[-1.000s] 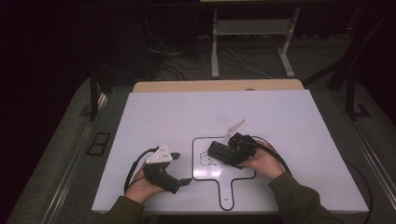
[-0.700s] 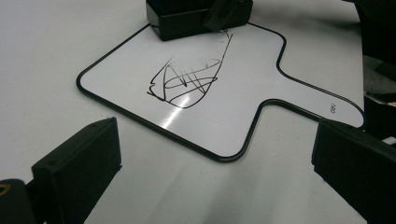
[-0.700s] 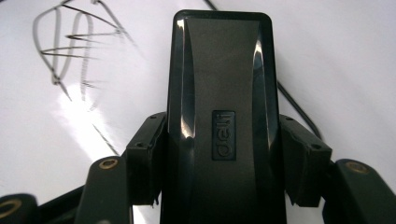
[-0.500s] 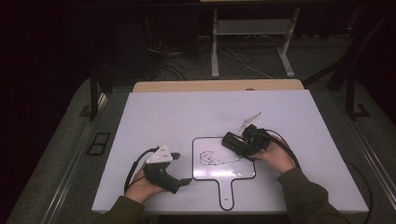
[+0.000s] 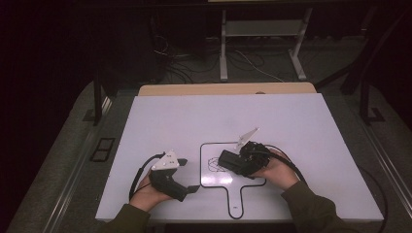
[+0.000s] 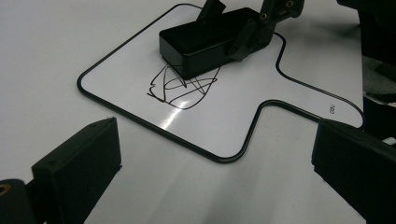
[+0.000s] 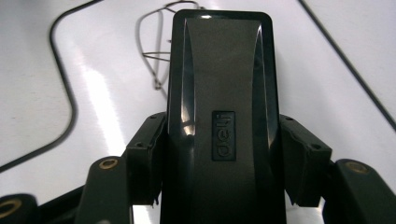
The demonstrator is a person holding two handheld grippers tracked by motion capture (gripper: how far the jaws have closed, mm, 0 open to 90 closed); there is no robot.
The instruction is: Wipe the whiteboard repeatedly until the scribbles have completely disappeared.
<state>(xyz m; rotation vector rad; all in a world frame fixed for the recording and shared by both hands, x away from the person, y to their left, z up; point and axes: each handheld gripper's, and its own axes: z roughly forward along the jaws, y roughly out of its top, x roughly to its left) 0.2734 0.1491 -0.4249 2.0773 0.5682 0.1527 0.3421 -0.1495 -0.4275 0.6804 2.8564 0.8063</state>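
Observation:
A small paddle-shaped whiteboard (image 5: 210, 180) with a black border lies flat on the white table, with a black scribble (image 5: 213, 165) on it. My right gripper (image 5: 237, 163) is shut on a black eraser (image 5: 228, 160), which rests on the board at the scribble's right edge. In the right gripper view the eraser (image 7: 219, 93) runs between both pads and covers part of the scribble (image 7: 154, 51). My left gripper (image 5: 187, 175) lies on the table left of the board, open with nothing in it. The left gripper view shows the eraser (image 6: 205, 39) on the scribble (image 6: 182, 88).
The white table (image 5: 194, 121) has bare room behind and to both sides of the board. The board's handle tab (image 5: 236, 204) points toward the table's front edge. Beyond the far edge are a dark floor, cables and a metal stand (image 5: 262, 34).
My right gripper carried the eraser to the right and away from the scribble, then came back left onto its edge. The left gripper stayed where it was.

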